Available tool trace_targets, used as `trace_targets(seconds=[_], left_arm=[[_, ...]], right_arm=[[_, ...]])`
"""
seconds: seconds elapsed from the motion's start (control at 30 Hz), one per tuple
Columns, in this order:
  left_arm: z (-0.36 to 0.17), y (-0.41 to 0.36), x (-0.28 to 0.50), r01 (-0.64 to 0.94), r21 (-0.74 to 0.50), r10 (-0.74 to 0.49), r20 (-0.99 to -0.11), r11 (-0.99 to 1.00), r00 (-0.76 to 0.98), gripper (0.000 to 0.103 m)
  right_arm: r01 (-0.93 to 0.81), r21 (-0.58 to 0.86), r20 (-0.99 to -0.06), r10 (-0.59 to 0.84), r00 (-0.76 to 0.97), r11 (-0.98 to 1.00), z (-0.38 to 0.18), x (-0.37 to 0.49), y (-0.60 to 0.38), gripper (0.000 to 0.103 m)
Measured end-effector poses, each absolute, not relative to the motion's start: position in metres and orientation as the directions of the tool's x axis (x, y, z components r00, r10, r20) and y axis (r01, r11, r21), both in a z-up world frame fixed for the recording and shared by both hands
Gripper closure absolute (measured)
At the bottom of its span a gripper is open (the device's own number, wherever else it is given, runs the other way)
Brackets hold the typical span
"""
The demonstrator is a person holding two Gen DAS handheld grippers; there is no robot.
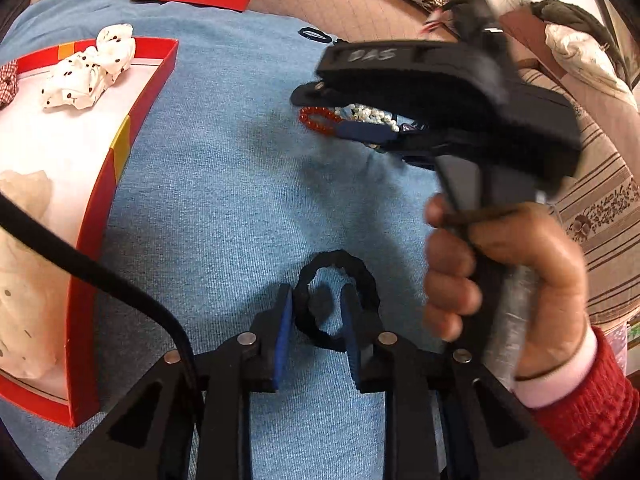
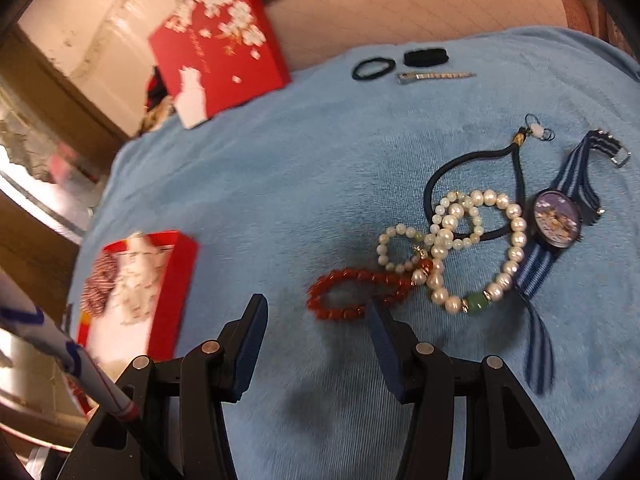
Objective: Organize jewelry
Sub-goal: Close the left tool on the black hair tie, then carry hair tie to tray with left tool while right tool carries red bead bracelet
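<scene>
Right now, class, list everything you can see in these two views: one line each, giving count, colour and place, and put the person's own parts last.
Cloth: one, light blue, covering the surface.
Open box: one, red, left side, holding scrunchies.
Box lid: one, red with white blossoms, far edge.
Red bead bracelet: one, just ahead of the right gripper.
Pearl bracelets: at least two, white, tangled right of the red one.
Watch: one, blue striped strap, far right.
Black cord loop: one, behind the pearls.
Thin hair tie: one, black, far edge.
Hair clip: one, silver, far edge.
Twisted hair tie: one, black, around the left gripper's right finger.
Left gripper: black, blue pads.
Right gripper: black, open.
Hand: one, red sleeve.
</scene>
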State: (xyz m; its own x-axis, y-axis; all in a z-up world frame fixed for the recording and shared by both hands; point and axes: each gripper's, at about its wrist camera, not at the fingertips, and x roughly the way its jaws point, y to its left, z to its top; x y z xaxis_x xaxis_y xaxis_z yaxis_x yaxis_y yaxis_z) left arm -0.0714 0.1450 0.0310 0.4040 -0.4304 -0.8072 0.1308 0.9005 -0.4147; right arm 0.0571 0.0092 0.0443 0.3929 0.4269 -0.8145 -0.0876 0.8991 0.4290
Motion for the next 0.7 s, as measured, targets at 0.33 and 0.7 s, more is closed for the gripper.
trace_targets(seconds=[0.33, 0.7], left_arm=[[0.032, 0.145, -0.078, 0.067, -0.439, -0.426, -0.806, 0.896, 0.411, 0.097], [0.087, 0.183, -0.1, 0.05, -0.479, -0.435, -0.743, 0.876, 0.509, 0.097]], right_arm=[[-0.064, 0.326, -0.862, 0.324, 0.39, 0.943, 0.041, 0.076, 0.012, 0.087], [-0.101, 0.487, -0.751, 0.475, 0.459, 0.867, 0.106, 0.023, -0.023, 0.102]])
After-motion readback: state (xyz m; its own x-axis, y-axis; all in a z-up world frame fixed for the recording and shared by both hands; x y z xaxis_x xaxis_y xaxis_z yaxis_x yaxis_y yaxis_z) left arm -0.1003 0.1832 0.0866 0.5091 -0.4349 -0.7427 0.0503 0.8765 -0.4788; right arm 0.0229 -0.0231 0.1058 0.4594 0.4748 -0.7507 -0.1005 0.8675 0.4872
